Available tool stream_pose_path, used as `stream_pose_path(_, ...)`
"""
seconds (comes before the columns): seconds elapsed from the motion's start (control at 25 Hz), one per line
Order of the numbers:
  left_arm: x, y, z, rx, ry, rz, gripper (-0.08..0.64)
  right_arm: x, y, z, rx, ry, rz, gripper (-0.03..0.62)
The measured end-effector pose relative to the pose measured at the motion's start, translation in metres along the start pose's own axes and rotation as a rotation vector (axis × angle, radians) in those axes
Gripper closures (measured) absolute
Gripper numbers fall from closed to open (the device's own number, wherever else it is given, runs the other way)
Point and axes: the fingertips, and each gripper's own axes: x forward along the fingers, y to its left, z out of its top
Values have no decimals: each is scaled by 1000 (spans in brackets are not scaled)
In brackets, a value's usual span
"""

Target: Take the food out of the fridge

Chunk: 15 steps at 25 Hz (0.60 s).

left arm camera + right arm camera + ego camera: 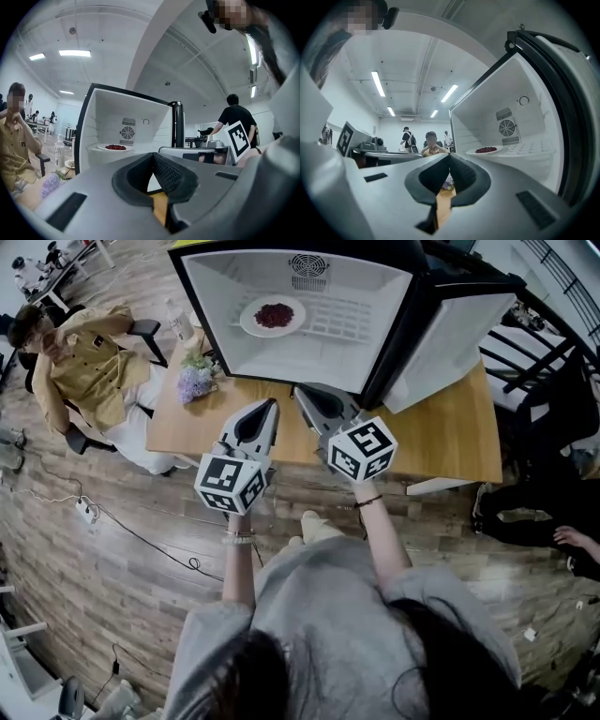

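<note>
A white plate [273, 316] of dark red food sits on the shelf inside the open white fridge [375, 296], which stands on a wooden table [441, 437]. The plate also shows in the left gripper view [115, 147] and the right gripper view [486, 150]. Both grippers hover side by side over the table's front part, pointing level at the fridge opening and short of it. My left gripper [272, 403] [153, 157] has its tips together with nothing between them. My right gripper [298, 390] [449, 157] is likewise shut and empty.
The fridge door [450, 334] hangs open to the right. Purple flowers [195, 382] and a clear bottle [176, 322] stand at the table's left end. A person in a tan shirt [89, 371] sits left of the table. Cables and a power strip [86, 512] lie on the floor.
</note>
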Motion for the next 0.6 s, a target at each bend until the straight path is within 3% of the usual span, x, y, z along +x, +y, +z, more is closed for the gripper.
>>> stream_pose_path(0.32,17,24,-2,-8,-3,20,552,23,-15,-2,-2,8,24,583)
stream_pose_path(0.6,25,43,-5,-15,29,-10,552,43,-22,-7,90,-3,-16,583)
